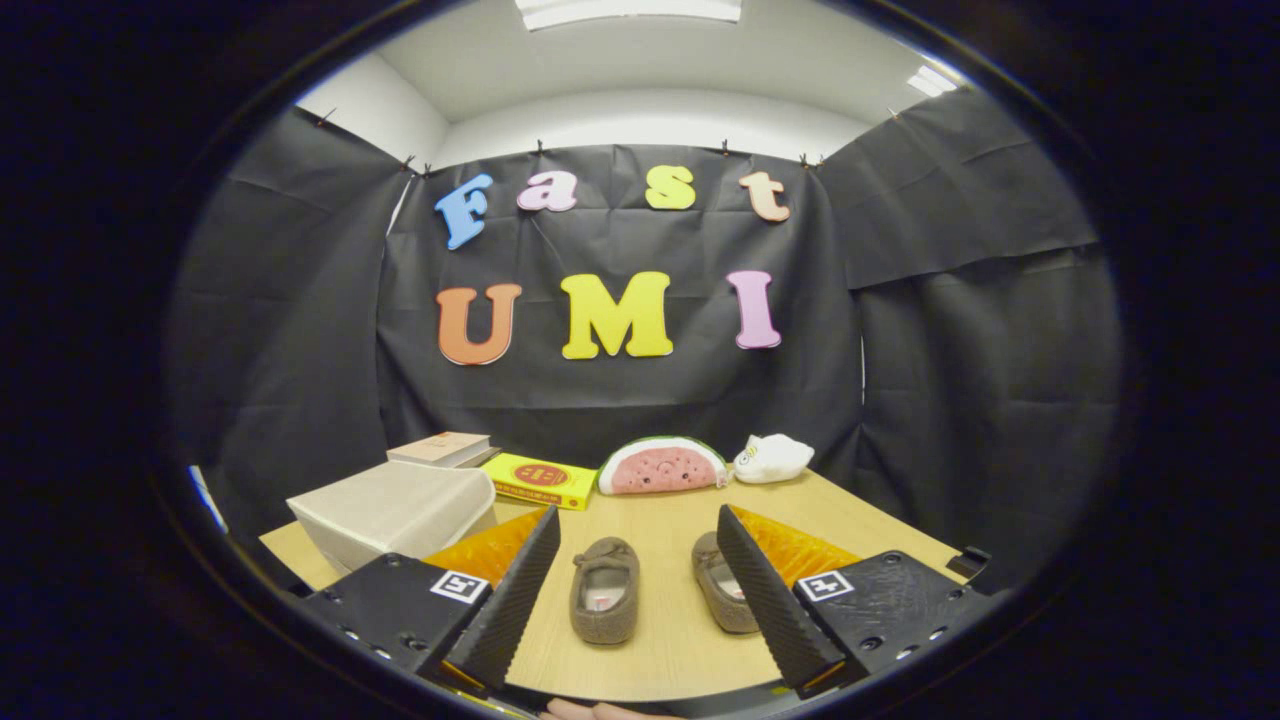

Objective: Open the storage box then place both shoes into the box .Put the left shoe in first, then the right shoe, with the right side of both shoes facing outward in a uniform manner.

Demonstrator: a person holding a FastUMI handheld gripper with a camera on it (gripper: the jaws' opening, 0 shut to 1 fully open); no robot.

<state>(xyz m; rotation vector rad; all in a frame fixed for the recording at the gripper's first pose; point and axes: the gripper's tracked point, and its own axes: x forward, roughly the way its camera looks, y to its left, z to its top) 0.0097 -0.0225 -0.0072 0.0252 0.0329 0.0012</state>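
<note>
Opening the box comes first, I think, because its lid is down and both shoes sit out on the pale wooden counter (660, 640).

The big pale grey storage box (395, 515) with a sloped lid sits at ten o'clock from the claw (640, 590), just past the left finger. To do this step well, swing the claw toward ten o'clock, find the front edge of the lid, and lift slowly so the box does not slide. I cannot see a handle or a hinge, so go gently until the lid gives.

The claw is spread wide and grips nothing. Its two fingers point ahead with a big gap between them.

The soft pink watermelon-slice toy (662, 467) lies far off at twelve o'clock, by the back wall. The flat yellow box (540, 480) is at eleven o'clock, and a tan book (440, 448) lies behind the storage box. Stay away from these when the lid swings.

The two small grey-brown fuzzy slippers lie close ahead. One slipper (605, 590) is in the gap between the fingers, at twelve o'clock. The other slipper (722, 590) is at one o'clock, partly hidden by the right finger. Do not bump them while turning.

A little white stuffed toy (773, 458) rests far away at one o'clock.
</note>
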